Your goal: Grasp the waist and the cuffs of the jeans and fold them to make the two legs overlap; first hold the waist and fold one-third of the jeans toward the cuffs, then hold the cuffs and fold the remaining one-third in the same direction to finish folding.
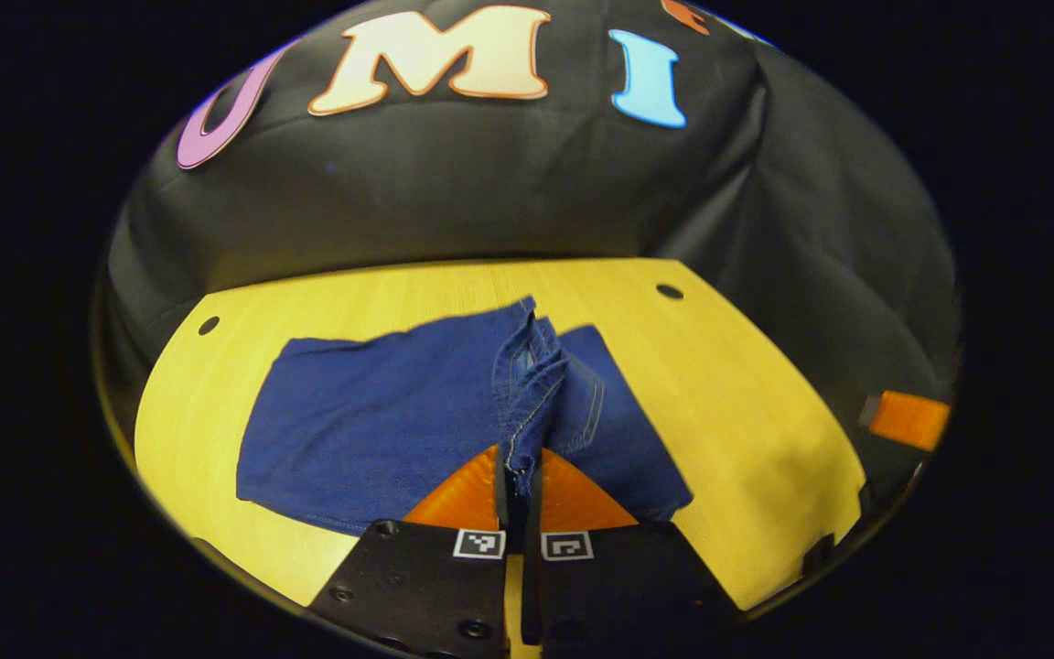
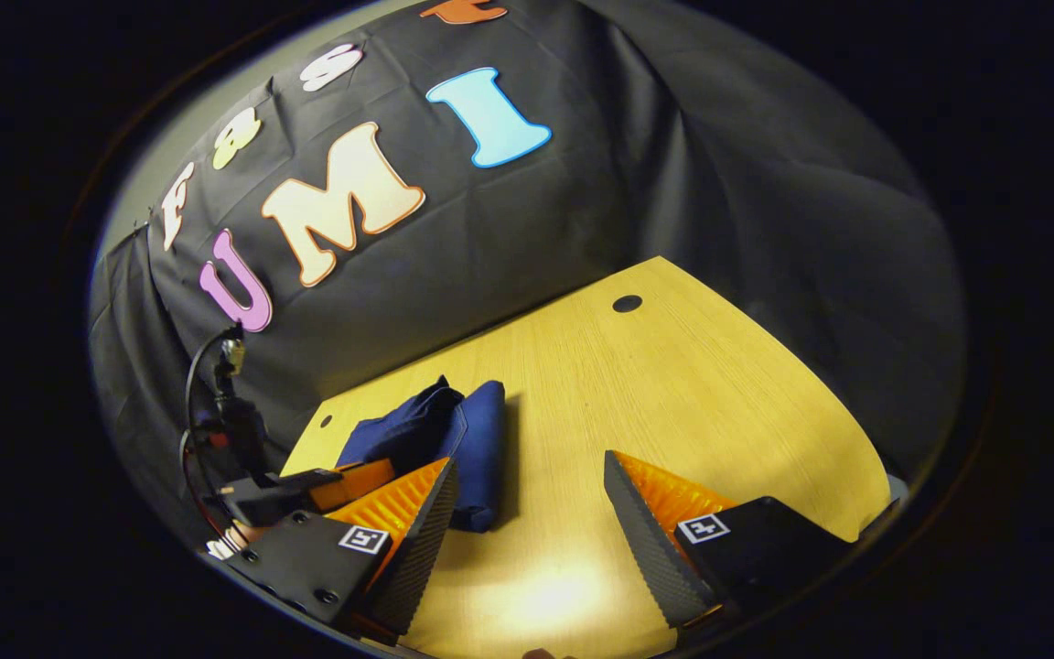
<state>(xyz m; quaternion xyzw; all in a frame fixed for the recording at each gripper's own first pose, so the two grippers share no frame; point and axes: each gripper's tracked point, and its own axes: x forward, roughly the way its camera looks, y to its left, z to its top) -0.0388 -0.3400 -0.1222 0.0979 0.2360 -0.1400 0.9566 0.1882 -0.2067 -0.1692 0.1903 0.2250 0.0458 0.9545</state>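
Fingers (image 1: 501, 480) on my left gripper (image 1: 518, 485) pinch a stitched edge of the blue jeans (image 1: 381, 421), lifting it off the wooden counter (image 1: 747, 403). My right gripper (image 2: 532, 513) hangs spread wide over bare counter, just beside the bunched jeans.

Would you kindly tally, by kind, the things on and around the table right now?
Jeans: 1
Tools: 2, the left tool shut on the jeans, the right tool open
Table: 1
Total: 4
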